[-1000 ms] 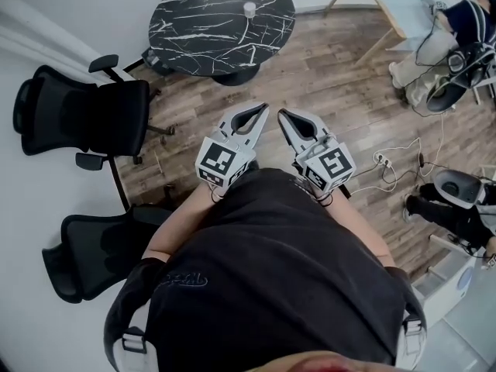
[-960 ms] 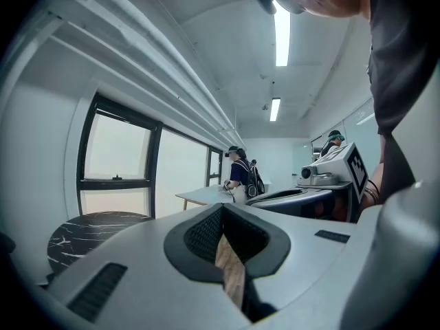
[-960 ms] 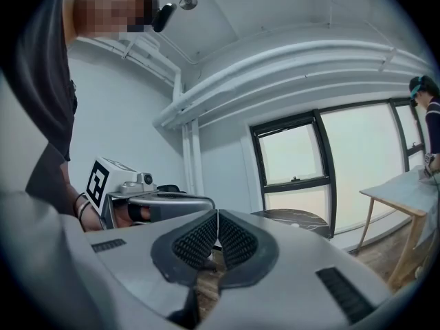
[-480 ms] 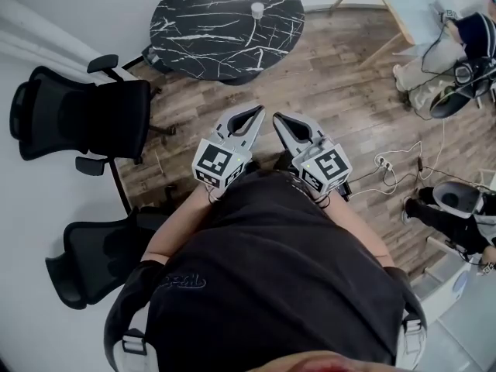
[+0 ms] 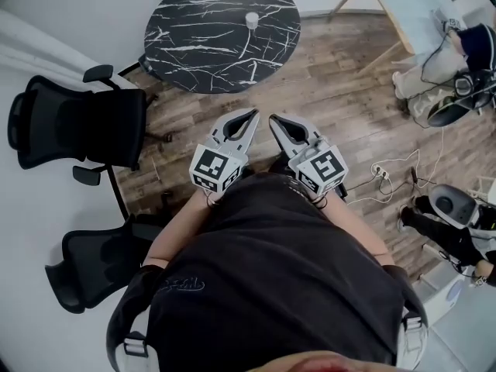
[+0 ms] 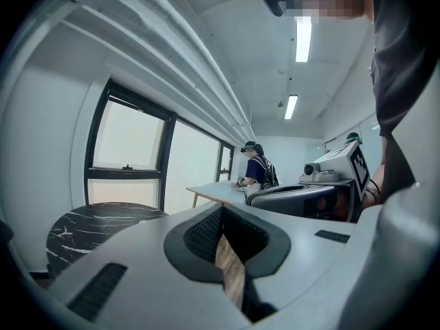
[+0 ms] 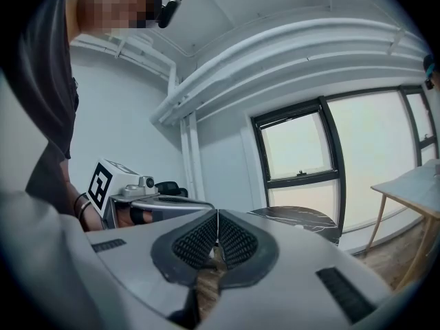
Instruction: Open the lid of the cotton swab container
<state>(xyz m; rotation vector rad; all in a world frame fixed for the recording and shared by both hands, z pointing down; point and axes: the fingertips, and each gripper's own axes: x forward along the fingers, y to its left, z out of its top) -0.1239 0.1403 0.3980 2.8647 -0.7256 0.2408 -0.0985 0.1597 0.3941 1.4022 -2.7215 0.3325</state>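
Okay, so both claws are squeezed fully closed with nothing in them. The left claw [image 5: 253, 115] has its grey jaws meeting at the tips, and its black ribbed pads [image 6: 202, 237] sit together with just a sliver of floor showing behind them. Same story for the right claw [image 5: 273, 119] (its black ribbed pads [image 7: 192, 243] touch right along the front edge). They're held side by side just in front of the person's black shirt [image 5: 271, 285], tips close together but not touching, both pointing toward the bench.

The small white cylindrical cotton swab container [image 5: 251, 19] stands upright on the round black marble-look bench with white veins [image 5: 201, 45], near the middle of the top and well apart from both claws. It's too small to tell how the lid sits.

Between the claws and the bench is brown wood plank floor [image 5: 333, 91]. Two black mesh office chairs [image 5: 77, 122] stand at the left, and white cables with a power strip [image 5: 382, 163] lie on the floor at the right. Another person in a dark top [image 6: 258, 169] stands at a pale long table by the windows.
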